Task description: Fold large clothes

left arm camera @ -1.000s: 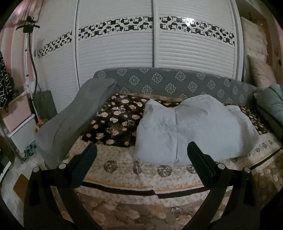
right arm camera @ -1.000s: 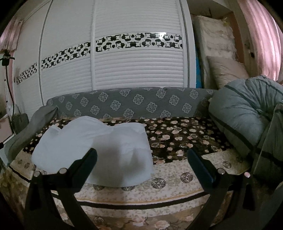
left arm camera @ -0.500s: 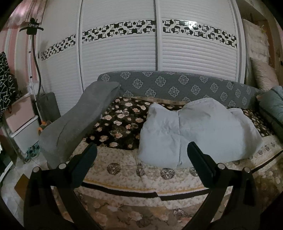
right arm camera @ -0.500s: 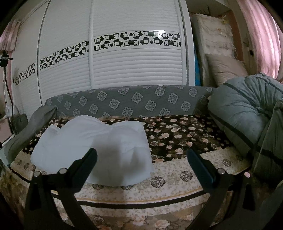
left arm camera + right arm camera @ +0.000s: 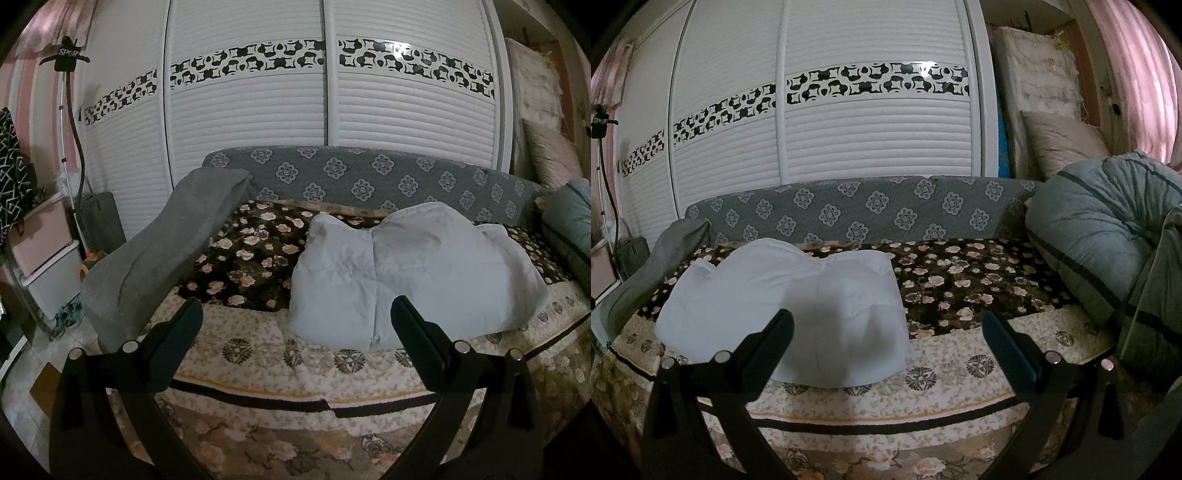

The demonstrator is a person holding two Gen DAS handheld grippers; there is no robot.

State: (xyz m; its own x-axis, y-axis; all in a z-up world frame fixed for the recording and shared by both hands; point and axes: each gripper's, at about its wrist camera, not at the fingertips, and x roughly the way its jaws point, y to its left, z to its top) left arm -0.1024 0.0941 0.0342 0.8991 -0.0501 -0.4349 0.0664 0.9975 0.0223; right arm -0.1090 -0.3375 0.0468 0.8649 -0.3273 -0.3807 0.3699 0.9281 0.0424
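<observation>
Both grippers hang off the near edge of the bed point(image 5: 258, 362), and neither touches anything. My left gripper point(image 5: 295, 321) has its jaws wide apart and empty, and my right gripper point(image 5: 886, 325) is the same, spread and holding nothing. I keep them pulled back like this, I think, so I can see the whole bundle before choosing a grip.

What I take for the garment point(image 5: 406, 273), pale and puffy like a padded coat, sits bunched on the bed near its front edge, partly on the dark floral blanket point(image 5: 251, 251) and partly on the cream border. In the right view it lies left of centre. It is a rounded heap rather than a flat layer, so I judge no tidy fold is done yet, and I cannot tell where its sleeves or hem are.

A grey cloth point(image 5: 166, 251) drapes over the bed's left end, and a quilt point(image 5: 1100, 236) is piled at the right, both well apart from the garment, leaving room to spread it.
</observation>
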